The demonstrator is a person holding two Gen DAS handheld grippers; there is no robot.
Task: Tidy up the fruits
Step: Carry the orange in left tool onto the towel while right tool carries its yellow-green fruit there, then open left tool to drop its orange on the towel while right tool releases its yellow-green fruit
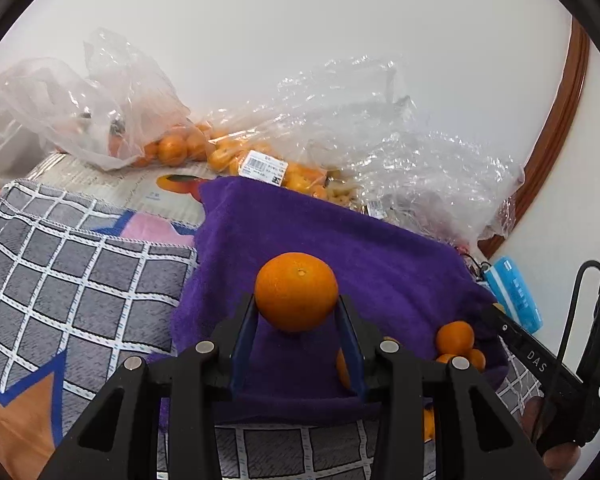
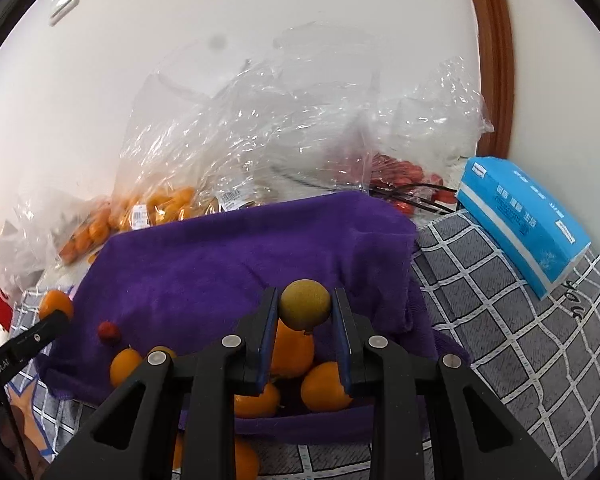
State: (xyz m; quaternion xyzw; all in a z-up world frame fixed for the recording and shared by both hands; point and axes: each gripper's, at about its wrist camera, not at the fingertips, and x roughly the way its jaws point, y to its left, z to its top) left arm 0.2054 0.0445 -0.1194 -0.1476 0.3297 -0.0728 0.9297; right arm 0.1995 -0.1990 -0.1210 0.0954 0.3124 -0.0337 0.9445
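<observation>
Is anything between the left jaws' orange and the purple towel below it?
Nothing visible. The left gripper holds the orange over a bare patch of the purple towel; the loose oranges lie off to the right.

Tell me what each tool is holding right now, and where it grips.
Left tool clamps an orange by its lower sides; right tool pinches a small yellow-green fruit across its middle.

Each hand-held gripper is black with blue finger pads and silver screws.
</observation>
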